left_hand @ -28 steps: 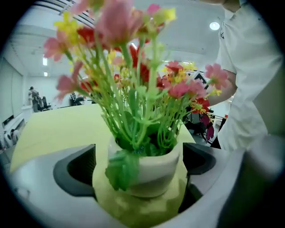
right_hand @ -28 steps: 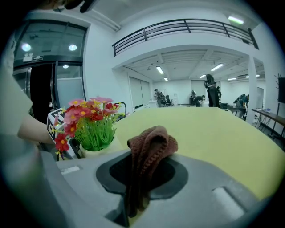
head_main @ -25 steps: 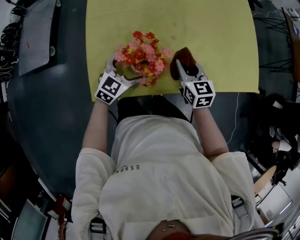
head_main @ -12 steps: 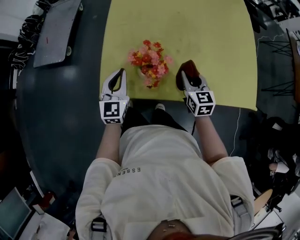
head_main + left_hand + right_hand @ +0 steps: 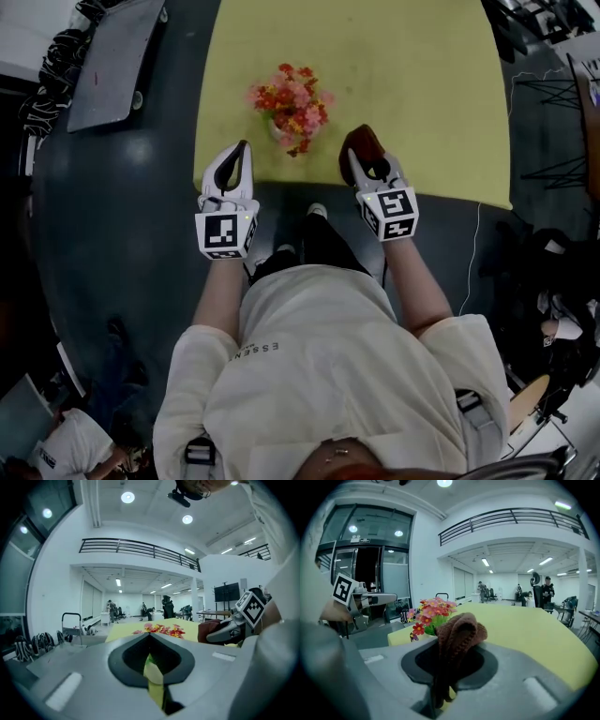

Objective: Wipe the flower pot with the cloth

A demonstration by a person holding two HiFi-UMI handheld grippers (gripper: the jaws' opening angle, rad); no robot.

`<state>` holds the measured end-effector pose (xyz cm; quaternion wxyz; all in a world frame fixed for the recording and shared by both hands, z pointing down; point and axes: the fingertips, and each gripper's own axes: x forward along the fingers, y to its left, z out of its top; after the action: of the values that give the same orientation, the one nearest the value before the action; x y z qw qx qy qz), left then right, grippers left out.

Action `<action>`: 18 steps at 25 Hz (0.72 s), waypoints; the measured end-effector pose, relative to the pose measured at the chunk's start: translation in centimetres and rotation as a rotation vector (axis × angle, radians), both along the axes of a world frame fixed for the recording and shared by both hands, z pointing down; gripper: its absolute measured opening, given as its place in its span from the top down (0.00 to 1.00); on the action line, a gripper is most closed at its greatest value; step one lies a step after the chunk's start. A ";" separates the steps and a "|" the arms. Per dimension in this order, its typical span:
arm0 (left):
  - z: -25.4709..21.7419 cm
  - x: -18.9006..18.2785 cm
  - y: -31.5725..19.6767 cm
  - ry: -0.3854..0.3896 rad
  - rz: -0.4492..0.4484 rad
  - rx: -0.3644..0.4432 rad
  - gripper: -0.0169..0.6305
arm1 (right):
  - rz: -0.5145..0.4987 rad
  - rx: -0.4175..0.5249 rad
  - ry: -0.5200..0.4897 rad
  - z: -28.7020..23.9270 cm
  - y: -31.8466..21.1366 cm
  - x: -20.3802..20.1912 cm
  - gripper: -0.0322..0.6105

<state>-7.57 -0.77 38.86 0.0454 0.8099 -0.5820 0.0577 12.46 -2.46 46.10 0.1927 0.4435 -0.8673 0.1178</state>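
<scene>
The yellow desk (image 5: 422,75) fills the upper part of the head view, with dark floor (image 5: 112,234) round its left, right and near edges. The person (image 5: 319,375) stands at the near edge, both forearms reaching forward.

The flower pot (image 5: 289,101), filled with red, pink and orange flowers, stands upright on the desk. From the pot, the near edge is close and the left edge is fairly close. Beyond the pot and to its right the yellow top lies bare and wide, so most of the free room is on those two sides. A grey board (image 5: 103,61) lies on the floor, well off to the left of the pot and past the desk's left edge.

The left claw (image 5: 243,148) is to the left of the pot and nearer the person, over the desk's near edge, its tip clear of the flowers with a gap between. Its two jaws are pressed together and hold nothing; in the left gripper view only a thin strip of yellow shows below the meeting tips.

The right claw (image 5: 359,159) is to the right of the pot and nearer the person, also by the near edge. Its jaws are clamped on a brown knitted cloth (image 5: 361,141), which bunches up above the tips. The cloth is near the flowers without touching them.
</scene>
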 end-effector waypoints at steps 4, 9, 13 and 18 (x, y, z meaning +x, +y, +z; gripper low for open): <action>-1.0 0.4 3.2 -0.003 0.072 0.028 0.96 | 0.038 0.008 0.006 -0.9 3.2 -0.8 0.86; -1.9 -1.1 7.4 -0.009 0.114 -0.016 0.96 | 0.071 0.074 0.033 -3.4 7.8 -3.4 0.86; -2.2 -2.3 10.8 -0.002 0.128 -0.046 0.96 | 0.096 0.112 0.052 -4.4 12.1 -5.2 0.86; -2.3 -2.3 14.0 0.002 0.143 -0.032 0.96 | 0.119 0.122 0.035 -4.9 16.1 -5.9 0.86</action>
<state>-9.87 13.26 36.57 0.0548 0.8486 -0.5215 0.0692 6.52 13.61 41.23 0.1732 0.5071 -0.8416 0.0681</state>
